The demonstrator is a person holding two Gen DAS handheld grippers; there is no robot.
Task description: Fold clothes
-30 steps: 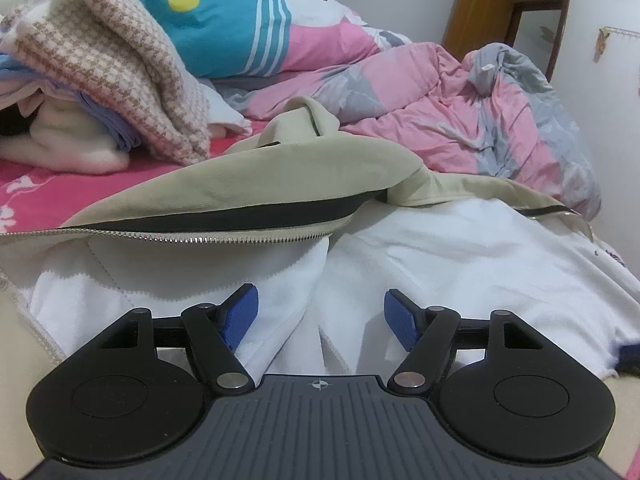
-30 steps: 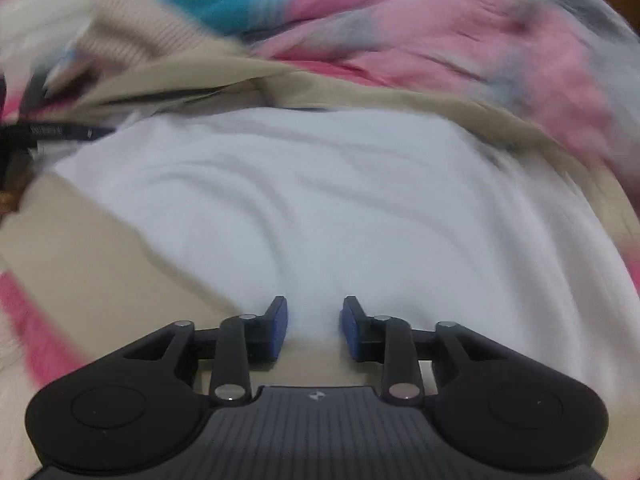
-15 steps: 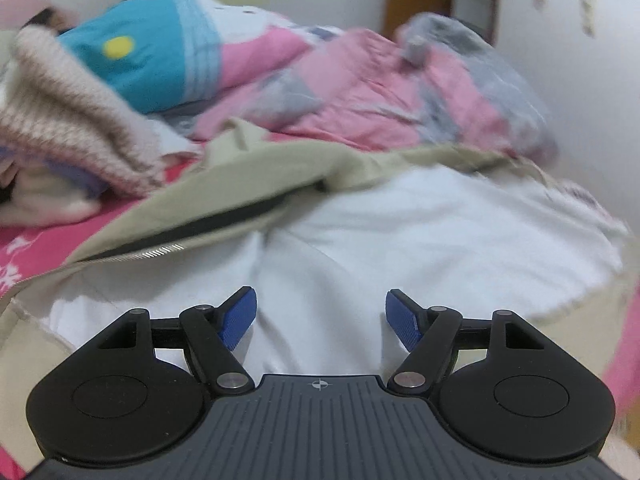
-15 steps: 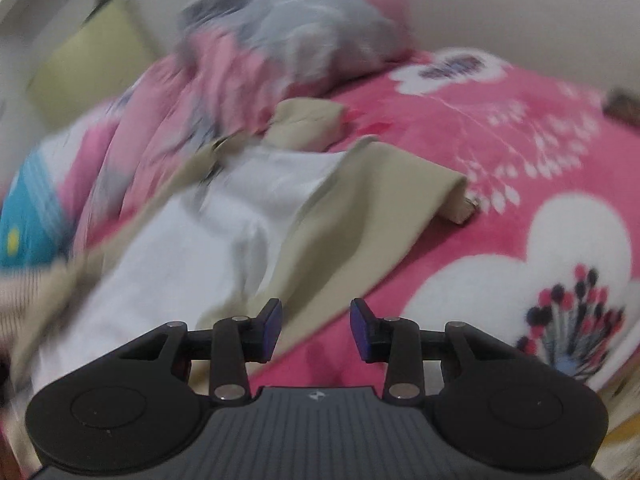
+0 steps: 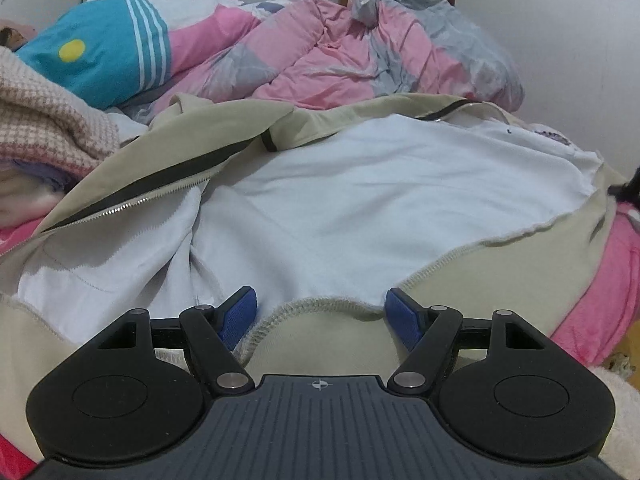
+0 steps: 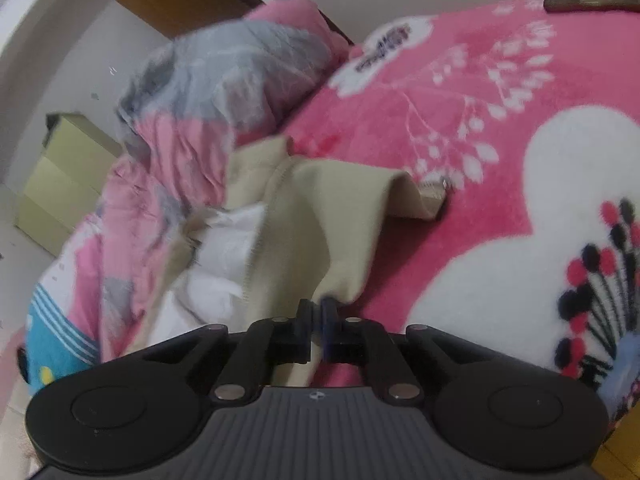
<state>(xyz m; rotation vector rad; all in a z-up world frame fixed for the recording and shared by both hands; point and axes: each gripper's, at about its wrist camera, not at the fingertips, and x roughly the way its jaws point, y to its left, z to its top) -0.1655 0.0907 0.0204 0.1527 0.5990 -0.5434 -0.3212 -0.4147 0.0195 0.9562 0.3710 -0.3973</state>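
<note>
1. Since half a second ago, right gripper has closed on the jacket hem.
2. Left gripper gapes empty over its white lining.
3. Jacket sprawls open across the bed (soft, floppy, light); grip hems.

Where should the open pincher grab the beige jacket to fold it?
Probably the stitched bottom hem of the beige jacket, which curls up right between the open left gripper fingers. Come straight forward, low along the bed: that raised edge gives a thin lip to pinch. The right gripper is shut on the jacket's other side.
</note>
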